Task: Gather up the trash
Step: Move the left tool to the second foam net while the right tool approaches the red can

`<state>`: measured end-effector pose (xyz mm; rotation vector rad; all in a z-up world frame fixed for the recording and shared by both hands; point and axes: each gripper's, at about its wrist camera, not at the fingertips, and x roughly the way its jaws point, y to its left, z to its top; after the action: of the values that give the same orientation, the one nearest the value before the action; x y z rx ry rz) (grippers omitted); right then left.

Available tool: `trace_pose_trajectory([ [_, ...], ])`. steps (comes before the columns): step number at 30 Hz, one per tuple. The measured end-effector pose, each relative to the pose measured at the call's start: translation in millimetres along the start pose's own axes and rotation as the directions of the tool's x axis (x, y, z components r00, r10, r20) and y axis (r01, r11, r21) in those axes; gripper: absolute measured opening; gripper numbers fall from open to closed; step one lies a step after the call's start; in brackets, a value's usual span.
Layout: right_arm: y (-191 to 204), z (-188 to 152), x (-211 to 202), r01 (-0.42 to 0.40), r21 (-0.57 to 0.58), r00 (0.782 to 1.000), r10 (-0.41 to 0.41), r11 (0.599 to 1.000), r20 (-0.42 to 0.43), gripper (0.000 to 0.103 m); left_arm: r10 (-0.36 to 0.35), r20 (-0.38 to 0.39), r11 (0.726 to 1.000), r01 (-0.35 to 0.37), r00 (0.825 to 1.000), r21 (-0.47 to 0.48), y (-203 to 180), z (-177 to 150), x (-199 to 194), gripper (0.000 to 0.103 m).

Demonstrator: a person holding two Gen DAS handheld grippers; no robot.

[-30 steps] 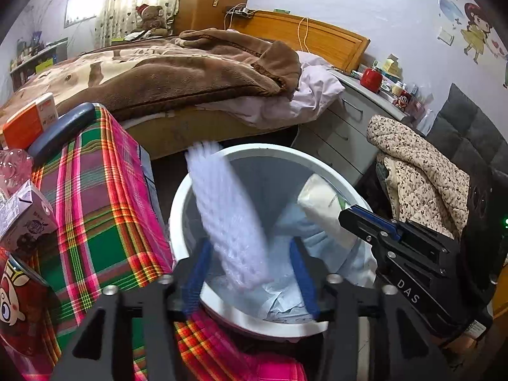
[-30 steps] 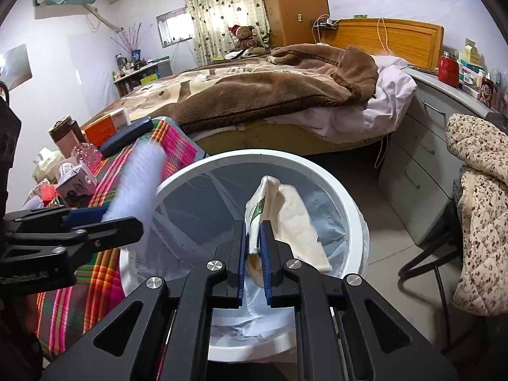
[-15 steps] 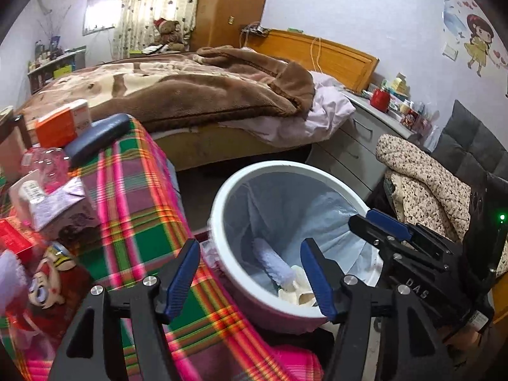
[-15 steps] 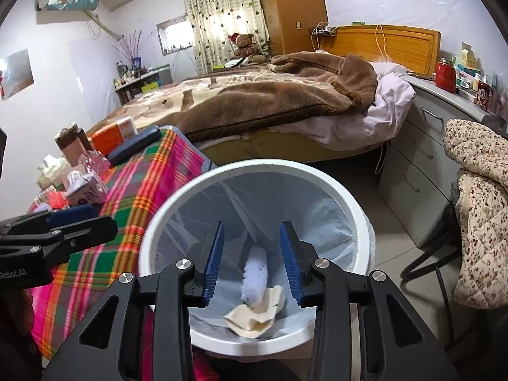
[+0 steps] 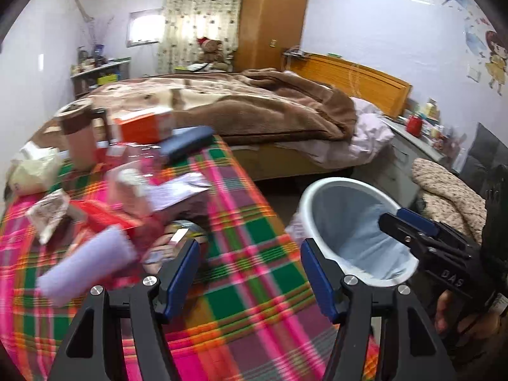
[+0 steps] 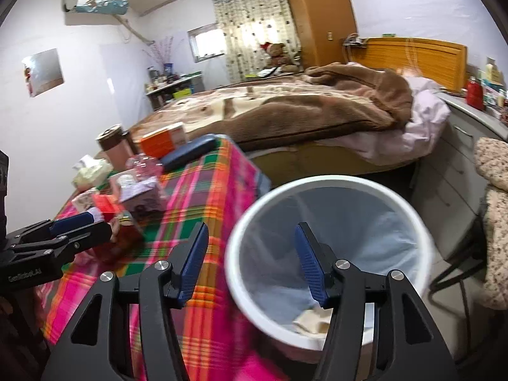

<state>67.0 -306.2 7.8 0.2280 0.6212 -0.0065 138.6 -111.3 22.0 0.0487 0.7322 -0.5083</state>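
Note:
A white trash bin (image 5: 352, 231) with a pale liner stands beside the plaid-covered table (image 5: 254, 263); it also shows in the right wrist view (image 6: 330, 241), with a cream wrapper (image 6: 309, 319) at its bottom. My left gripper (image 5: 249, 274) is open and empty over the table's near edge. My right gripper (image 6: 250, 263) is open and empty above the bin's left rim. On the table lie a pale purple foam piece (image 5: 87, 265), a crumpled wrapper (image 5: 49, 214), a red packet (image 5: 104, 219) and a can (image 5: 177, 238).
The table (image 6: 203, 197) also holds an orange box (image 5: 143, 127), a brown cup (image 5: 79, 139), a dark case (image 5: 187, 143) and a tissue pack (image 5: 31, 168). A bed (image 5: 241, 108) lies behind. Drawers (image 6: 451, 171) and a draped chair (image 5: 444, 197) stand right.
Both grippers opened and let their items fall into the bin. Both then swung left toward the table; the left now looks over the table clutter.

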Motion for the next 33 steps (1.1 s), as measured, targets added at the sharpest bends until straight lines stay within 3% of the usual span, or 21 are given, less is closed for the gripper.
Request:
trace_pose_trajectory([
  [5, 23, -2, 12, -0.046, -0.010, 0.998, 0.045, 0.999, -0.032, 0.059, 0.076, 0.003, 0.996, -0.075, 0.997, -0.055, 44, -6, -14, 0.066],
  [17, 73, -5, 38, -0.115, -0.034, 0.988, 0.111, 0.993, -0.111, 0.062, 0.153, -0.049, 0.984, -0.157, 0.987, -0.082, 112, -19, -16, 0.066],
  [27, 108, -3, 62, -0.152, -0.036, 0.974, 0.143, 0.988, -0.174, 0.062, 0.196, -0.084, 0.980, -0.198, 0.977, -0.023, 135, -16, -1, 0.066],
  [30, 113, -3, 67, -0.162, -0.024, 0.970, 0.155, 0.986, -0.189, 0.062, 0.214, -0.079, 0.976, -0.216, 0.974, -0.028, 142, -16, 0, 0.066],
  [33, 122, -3, 76, -0.172, -0.018, 0.963, 0.164, 0.985, -0.212, 0.062, 0.185, -0.099, 0.978, -0.193, 0.978, -0.078, 156, -18, 4, 0.066],
])
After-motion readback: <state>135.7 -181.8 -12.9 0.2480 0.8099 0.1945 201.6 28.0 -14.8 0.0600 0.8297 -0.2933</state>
